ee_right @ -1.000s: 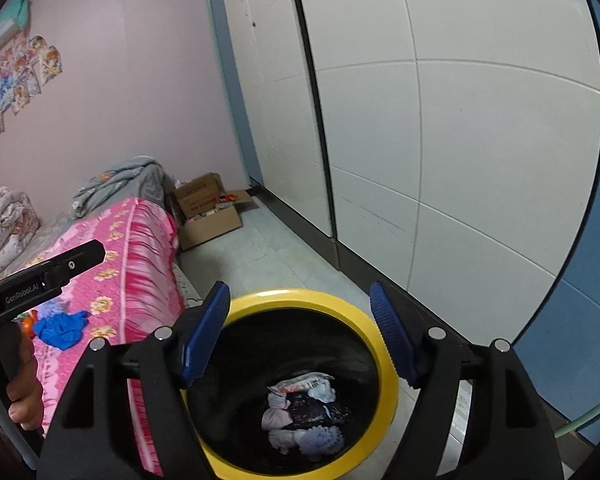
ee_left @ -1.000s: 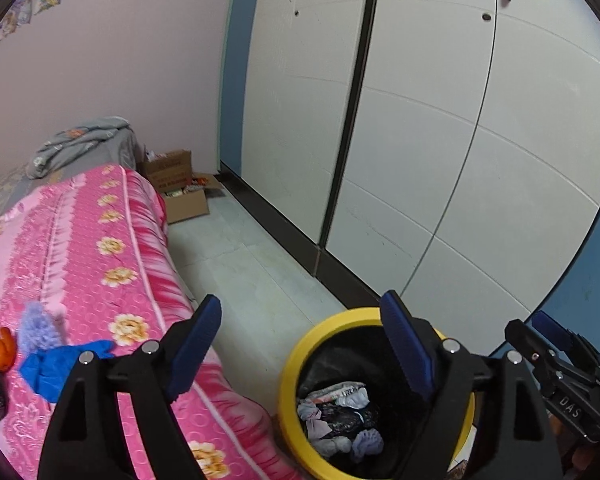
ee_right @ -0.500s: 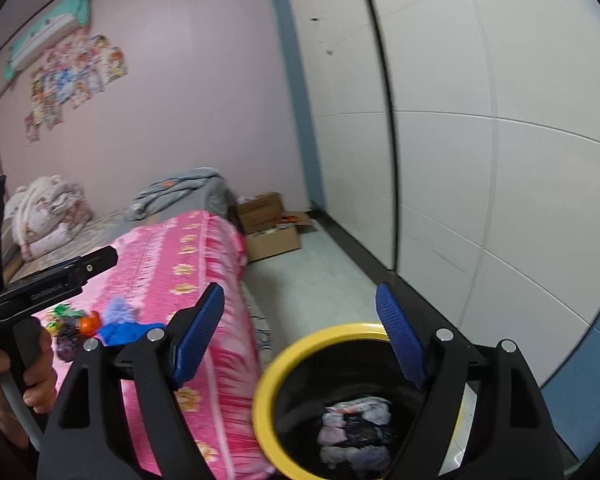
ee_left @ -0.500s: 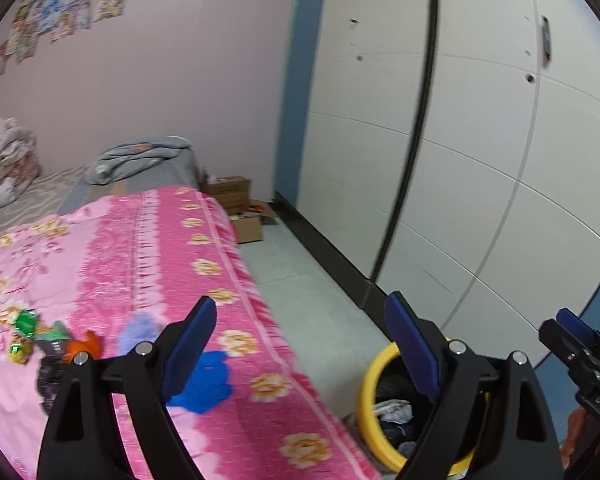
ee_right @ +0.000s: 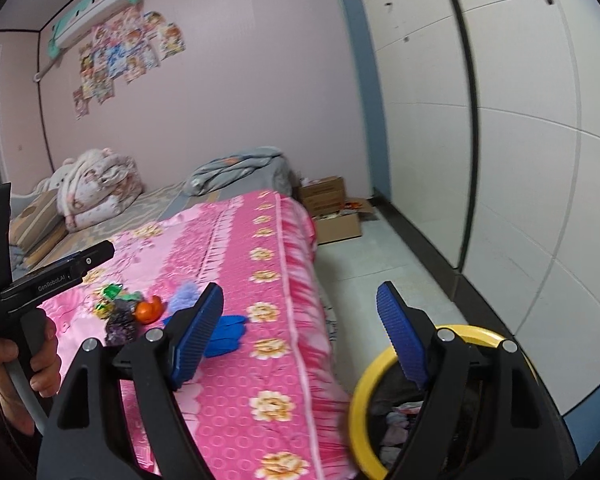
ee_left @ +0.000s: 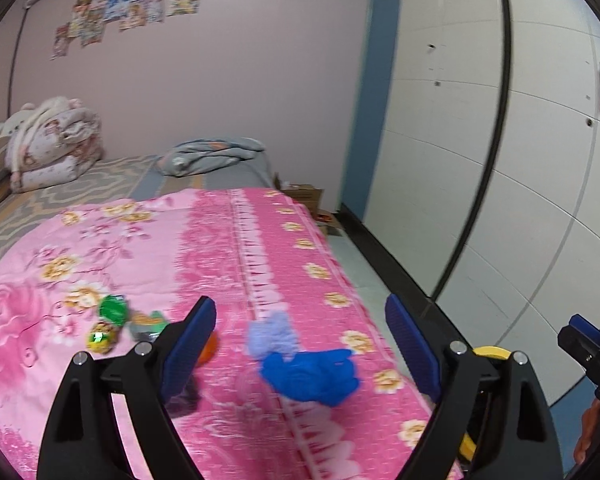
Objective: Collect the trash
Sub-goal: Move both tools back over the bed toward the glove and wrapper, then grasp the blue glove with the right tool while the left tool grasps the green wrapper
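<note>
Several pieces of trash lie on the pink flowered bedspread: a crumpled blue piece, a pale purple fluffy piece, an orange piece, green wrappers and a dark piece. My left gripper is open and empty above the blue piece. My right gripper is open and empty, between the bed's edge and the yellow-rimmed bin, which holds crumpled trash. The bin's rim also shows in the left wrist view.
Folded quilts and a grey blanket lie at the bed's far end. Open cardboard boxes stand on the floor by the wall. White wardrobe doors run along the right. The bed's edge drops to pale floor tiles.
Both grippers have swung left and up from over the bin toward the bed. The trash on the bedspread now lies between the left gripper's fingers. Both stayed open.
</note>
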The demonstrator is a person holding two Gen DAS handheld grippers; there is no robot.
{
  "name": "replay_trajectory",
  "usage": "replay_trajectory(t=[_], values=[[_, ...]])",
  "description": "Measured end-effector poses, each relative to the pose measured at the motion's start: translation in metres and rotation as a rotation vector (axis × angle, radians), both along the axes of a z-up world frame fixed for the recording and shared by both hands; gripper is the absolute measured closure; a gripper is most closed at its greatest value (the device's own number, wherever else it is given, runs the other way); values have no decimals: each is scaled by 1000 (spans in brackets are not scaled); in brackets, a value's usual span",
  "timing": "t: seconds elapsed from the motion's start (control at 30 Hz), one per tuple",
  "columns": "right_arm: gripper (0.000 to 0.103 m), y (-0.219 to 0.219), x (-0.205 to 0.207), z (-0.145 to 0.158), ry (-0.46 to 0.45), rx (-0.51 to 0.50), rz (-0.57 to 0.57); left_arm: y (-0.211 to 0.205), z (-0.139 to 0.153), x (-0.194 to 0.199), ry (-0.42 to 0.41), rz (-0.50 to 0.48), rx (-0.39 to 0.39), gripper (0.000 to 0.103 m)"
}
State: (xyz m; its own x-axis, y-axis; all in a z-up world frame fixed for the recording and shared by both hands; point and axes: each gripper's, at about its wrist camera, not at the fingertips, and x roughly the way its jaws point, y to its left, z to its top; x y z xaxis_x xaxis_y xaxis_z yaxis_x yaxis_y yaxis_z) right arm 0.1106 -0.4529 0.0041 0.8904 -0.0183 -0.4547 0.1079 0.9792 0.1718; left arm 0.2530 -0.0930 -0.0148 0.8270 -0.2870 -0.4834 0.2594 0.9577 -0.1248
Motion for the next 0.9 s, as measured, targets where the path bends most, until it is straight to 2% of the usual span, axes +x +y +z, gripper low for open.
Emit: replay_trajectory(t=[0.3,0.5,0.9], values=[[28,51,50,-21,74,-11,99,68,-16,23,42,131,-1,20],[26,77,77,-42,122,-32,160,95,-31,39,67,187,15,20],[20,135,133,-90,238,-120,328,153,-82,88,168,300,56,20]])
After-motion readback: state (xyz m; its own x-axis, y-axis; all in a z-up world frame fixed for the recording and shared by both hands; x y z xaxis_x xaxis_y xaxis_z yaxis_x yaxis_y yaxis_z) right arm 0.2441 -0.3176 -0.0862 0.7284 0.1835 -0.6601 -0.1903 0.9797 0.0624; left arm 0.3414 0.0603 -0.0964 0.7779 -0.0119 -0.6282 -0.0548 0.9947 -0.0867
